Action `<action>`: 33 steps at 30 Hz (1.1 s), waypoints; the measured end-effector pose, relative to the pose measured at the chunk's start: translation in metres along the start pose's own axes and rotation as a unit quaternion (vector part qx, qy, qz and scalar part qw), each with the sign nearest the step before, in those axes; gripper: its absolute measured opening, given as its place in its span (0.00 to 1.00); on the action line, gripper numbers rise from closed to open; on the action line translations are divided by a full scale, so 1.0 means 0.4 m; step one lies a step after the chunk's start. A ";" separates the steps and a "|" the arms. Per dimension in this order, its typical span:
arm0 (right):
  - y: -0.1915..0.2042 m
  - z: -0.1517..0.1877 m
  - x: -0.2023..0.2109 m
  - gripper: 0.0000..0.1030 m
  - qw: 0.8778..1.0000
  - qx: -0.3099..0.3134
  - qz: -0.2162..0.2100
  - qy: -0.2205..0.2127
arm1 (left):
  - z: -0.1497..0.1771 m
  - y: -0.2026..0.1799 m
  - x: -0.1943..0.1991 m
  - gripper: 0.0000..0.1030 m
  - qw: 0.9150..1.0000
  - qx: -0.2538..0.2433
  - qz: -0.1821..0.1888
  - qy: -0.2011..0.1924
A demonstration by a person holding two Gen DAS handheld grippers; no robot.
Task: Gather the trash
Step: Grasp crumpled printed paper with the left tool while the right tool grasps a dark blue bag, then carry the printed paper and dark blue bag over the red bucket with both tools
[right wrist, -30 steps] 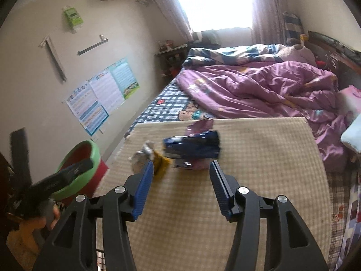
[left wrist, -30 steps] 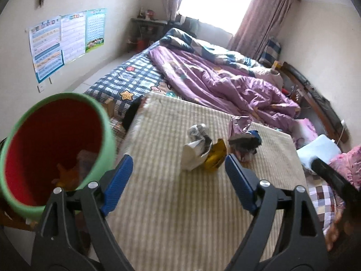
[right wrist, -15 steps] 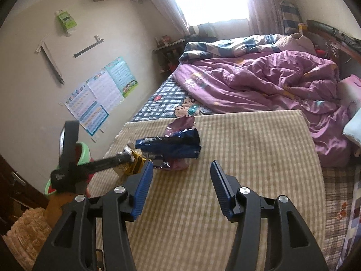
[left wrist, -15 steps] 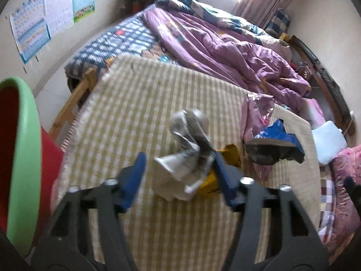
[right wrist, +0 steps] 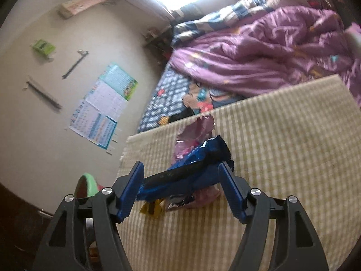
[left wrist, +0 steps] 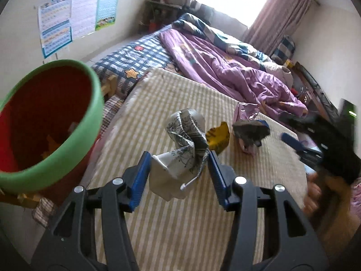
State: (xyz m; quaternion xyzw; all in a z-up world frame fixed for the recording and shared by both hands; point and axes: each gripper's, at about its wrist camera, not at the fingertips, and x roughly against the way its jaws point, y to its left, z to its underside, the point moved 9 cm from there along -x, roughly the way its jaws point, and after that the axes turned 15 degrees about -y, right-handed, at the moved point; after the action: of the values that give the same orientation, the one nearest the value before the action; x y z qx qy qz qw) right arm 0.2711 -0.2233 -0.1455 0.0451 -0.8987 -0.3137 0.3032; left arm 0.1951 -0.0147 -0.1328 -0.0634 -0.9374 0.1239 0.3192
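We find the left gripper [left wrist: 179, 169] clamped on the crumpled paper wrapper [left wrist: 182, 149], with the red bin [left wrist: 90, 122] just to its left, rim facing us.

Daylight floods from the overexposed window [left wrist: 227, 2]; fisheye bends dark edges, and the right wrist view is motion-blurred.

The left gripper [left wrist: 178, 171] points steeply down, its 2 blue pads [left wrist: 141, 180] clamped on a crumpled wrapper [left wrist: 182, 149]. The right gripper [right wrist: 182, 189] tilts down, jaws opening, a blue packet [right wrist: 191, 169] between them.
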 end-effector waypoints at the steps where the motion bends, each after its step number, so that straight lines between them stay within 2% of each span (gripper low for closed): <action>1: -0.002 0.003 -0.012 0.64 1.000 -0.001 0.004 0.004 | 0.006 0.003 0.019 0.49 1.000 0.000 -0.003 -0.004; 7: -0.013 0.054 -0.063 0.63 0.999 -0.021 0.018 0.046 | 0.049 0.037 0.061 0.49 1.000 0.006 -0.023 0.002; 8: -0.018 0.064 -0.065 0.59 0.998 -0.027 0.016 0.052 | 0.055 0.047 0.065 0.49 1.000 0.012 -0.027 0.004; 10: -0.024 0.079 -0.065 0.37 0.997 -0.040 0.006 0.067 | 0.061 0.060 0.071 0.49 0.999 0.021 -0.032 0.004; 13: -0.023 0.081 -0.041 0.23 0.996 -0.043 -0.013 0.071 | 0.061 0.072 0.085 0.49 0.999 0.024 -0.037 -0.001; 15: -0.019 0.073 -0.006 0.20 0.997 -0.040 -0.027 0.064 | 0.056 0.075 0.093 0.49 0.999 0.025 -0.039 -0.005; 23: 0.011 0.068 0.143 0.20 0.998 0.012 -0.050 0.036 | 0.037 0.060 0.118 0.49 0.999 0.017 -0.038 -0.024; 27: 0.041 0.086 0.229 0.20 0.997 0.050 -0.056 0.005 | 0.025 0.067 0.134 0.49 0.998 0.012 -0.042 -0.036; 33: 0.108 0.122 0.286 0.20 0.992 0.102 -0.067 -0.022 | 0.002 0.096 0.170 0.49 0.997 0.009 -0.052 -0.056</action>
State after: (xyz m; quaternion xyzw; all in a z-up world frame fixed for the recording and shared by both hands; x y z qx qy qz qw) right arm 0.1548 -0.1937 -0.0911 0.1287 -0.9276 -0.2406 0.2553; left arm 0.1425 0.0355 -0.1042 -0.0047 -0.9548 0.1190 0.2725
